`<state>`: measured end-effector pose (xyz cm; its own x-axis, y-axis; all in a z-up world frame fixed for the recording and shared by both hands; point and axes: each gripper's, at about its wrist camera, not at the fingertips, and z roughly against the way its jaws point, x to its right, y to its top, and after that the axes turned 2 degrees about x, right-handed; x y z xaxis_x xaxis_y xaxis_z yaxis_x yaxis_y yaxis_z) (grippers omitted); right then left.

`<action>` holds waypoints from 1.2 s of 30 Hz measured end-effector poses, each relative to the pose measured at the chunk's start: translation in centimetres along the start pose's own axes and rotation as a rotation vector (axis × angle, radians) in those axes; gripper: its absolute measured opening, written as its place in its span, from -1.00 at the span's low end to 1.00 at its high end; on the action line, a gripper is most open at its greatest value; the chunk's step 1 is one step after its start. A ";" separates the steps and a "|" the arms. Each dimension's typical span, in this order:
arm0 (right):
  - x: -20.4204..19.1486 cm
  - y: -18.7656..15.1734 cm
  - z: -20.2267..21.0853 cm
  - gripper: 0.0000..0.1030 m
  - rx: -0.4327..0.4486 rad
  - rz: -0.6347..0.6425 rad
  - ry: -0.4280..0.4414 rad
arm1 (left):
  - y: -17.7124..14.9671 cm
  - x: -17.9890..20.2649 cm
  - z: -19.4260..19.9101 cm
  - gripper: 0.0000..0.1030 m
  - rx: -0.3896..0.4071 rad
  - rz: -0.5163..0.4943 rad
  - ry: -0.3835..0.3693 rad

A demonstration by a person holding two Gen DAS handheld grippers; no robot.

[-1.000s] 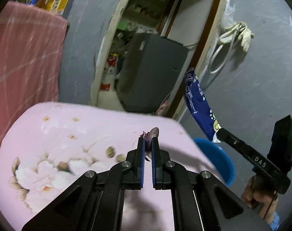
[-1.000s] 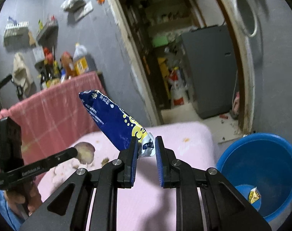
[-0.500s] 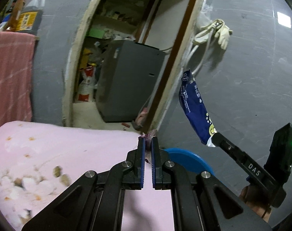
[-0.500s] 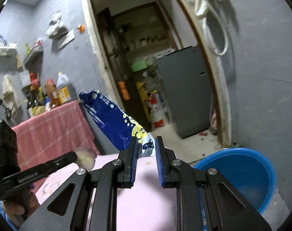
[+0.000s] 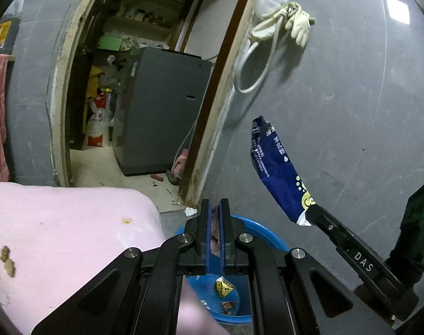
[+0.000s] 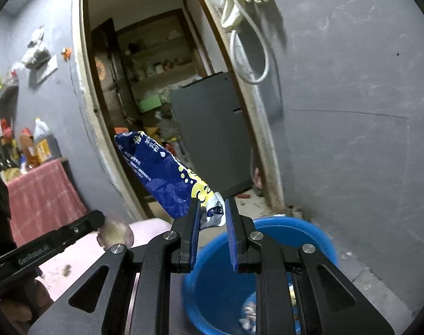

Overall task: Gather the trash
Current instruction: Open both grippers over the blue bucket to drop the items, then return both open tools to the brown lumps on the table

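Observation:
My left gripper (image 5: 215, 209) is shut on a pale purplish scrap of peel (image 5: 215, 233), held above a blue basin (image 5: 256, 230) on the floor. In the right wrist view the same peel (image 6: 115, 233) sticks out of the left gripper (image 6: 100, 222) at the left edge. My right gripper (image 6: 212, 212) is shut on the white end of a dark blue snack bag (image 6: 161, 173), which juts up and to the left over the blue basin (image 6: 301, 229). The bag (image 5: 276, 170) and right gripper (image 5: 309, 215) also show in the left wrist view. Wrappers (image 5: 224, 287) lie inside the basin.
A pink flowered tablecloth (image 5: 58, 223) with crumbs (image 5: 8, 261) covers the table at left. Behind stands an open doorway with a grey appliance (image 5: 161, 111). Gloves and a hose (image 5: 281, 22) hang on the grey wall. Bottles (image 6: 30, 148) sit on a red-clothed shelf.
Both grippers have swung right, away from the pink table toward the blue basin, which now lies beneath them. Each still grips its piece of trash.

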<state>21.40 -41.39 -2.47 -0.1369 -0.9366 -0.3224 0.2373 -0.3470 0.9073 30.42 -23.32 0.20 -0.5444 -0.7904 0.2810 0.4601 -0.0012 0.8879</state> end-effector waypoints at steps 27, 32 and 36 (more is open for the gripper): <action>0.8 -1.0 -1.0 0.21 -0.049 0.004 0.000 | -0.8 -1.2 -0.7 -0.33 -0.088 0.020 0.064; -1.4 -0.2 0.1 0.55 0.011 0.047 0.055 | 0.4 -2.5 3.2 0.21 -0.003 0.001 0.145; -3.3 0.3 0.4 0.80 0.037 0.072 0.086 | 0.9 -3.3 6.2 0.61 0.054 -0.010 0.204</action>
<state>21.55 -38.36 -1.02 -0.0374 -0.9603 -0.2764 0.2080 -0.2780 0.9378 28.28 -16.91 2.37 -0.3927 -0.8983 0.1970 0.4138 0.0188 0.9102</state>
